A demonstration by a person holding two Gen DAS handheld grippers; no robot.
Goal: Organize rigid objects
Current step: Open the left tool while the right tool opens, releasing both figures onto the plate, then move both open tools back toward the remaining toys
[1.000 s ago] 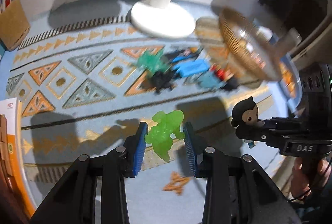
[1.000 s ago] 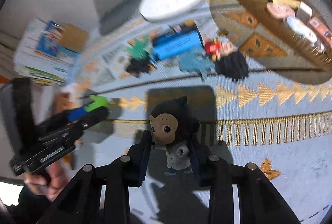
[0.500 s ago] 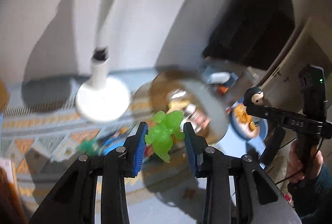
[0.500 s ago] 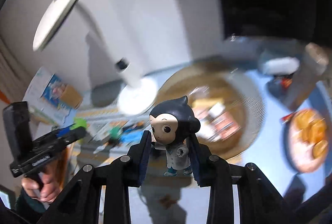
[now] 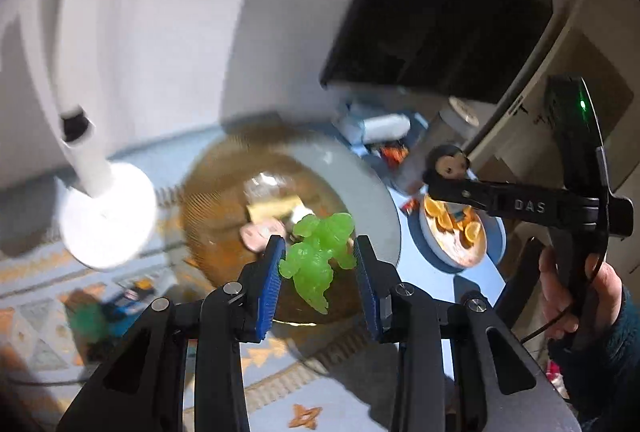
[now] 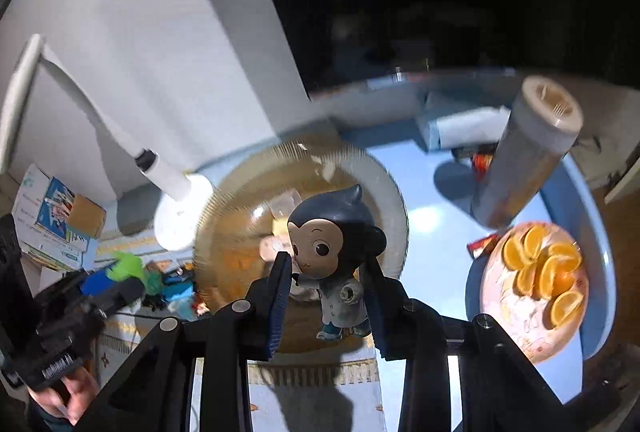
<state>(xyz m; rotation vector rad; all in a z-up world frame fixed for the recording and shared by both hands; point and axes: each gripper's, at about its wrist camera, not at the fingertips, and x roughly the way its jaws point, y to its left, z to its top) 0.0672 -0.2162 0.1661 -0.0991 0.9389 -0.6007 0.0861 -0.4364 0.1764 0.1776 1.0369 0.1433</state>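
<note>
left wrist view: a green dinosaur toy [image 5: 318, 256] is clamped in the left gripper [image 5: 319, 274], carried above an amber glass bowl [image 5: 224, 199] ahead. in the right gripper [image 6: 326, 298] a monkey figurine [image 6: 334, 244] is gripped upright over the same bowl. each toy is best lowered well inside the rim before release, one at a time, so that collisions are avoided.
</note>
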